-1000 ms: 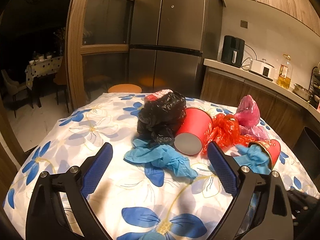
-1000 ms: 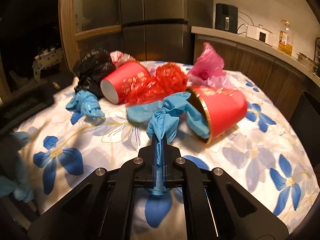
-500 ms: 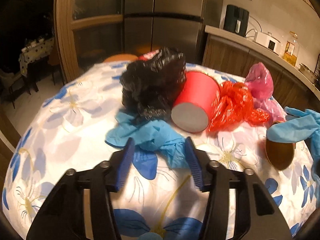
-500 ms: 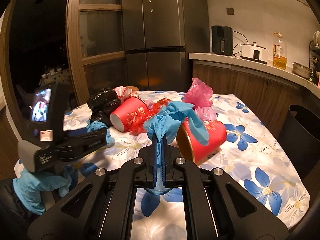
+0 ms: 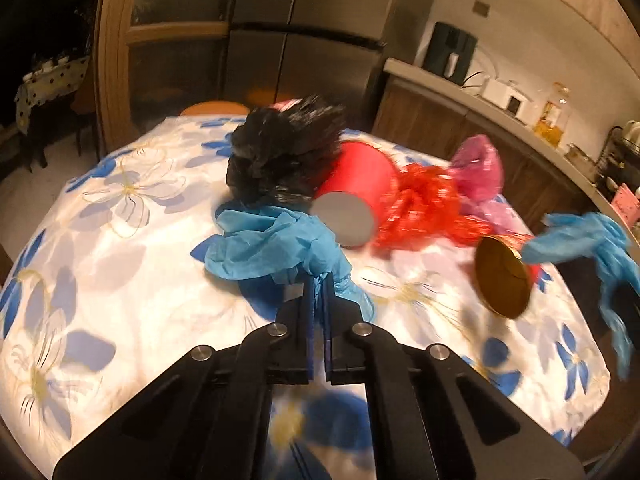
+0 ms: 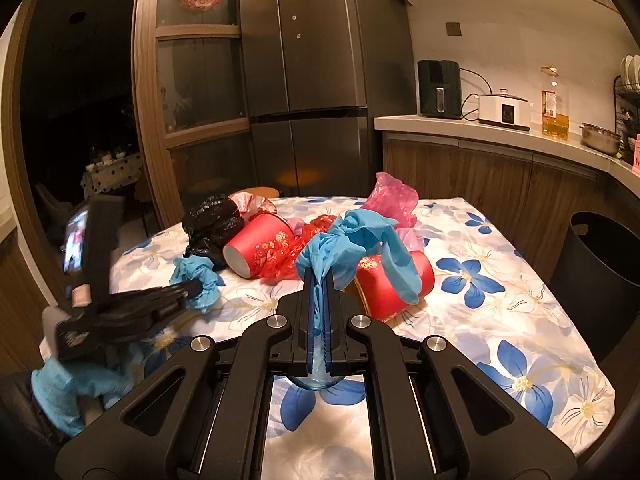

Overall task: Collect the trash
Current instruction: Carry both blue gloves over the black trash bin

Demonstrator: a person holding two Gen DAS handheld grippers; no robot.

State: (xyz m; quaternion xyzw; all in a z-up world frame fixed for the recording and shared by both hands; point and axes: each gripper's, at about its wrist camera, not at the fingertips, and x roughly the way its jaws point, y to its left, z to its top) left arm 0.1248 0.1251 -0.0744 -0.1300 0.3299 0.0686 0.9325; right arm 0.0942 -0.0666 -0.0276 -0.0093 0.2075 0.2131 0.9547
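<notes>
Left wrist view: our left claw (image 5: 316, 280) pinches a crumpled blue rubber glove (image 5: 272, 246) off the bench (image 5: 120, 280); our right claw (image 6: 319, 280) pinches another blue glove (image 6: 352, 240), raised for the black bin (image 6: 600, 256).

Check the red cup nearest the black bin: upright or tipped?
Tipped. The red cup lies on its side on the floral tablecloth, gold-rimmed mouth facing the camera.

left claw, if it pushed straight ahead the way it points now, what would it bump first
Likely the red cup lying on its side, its grey base facing the left claw, which is shut on a blue glove. The black bag sits just left of that line; depth is unclear.
</notes>
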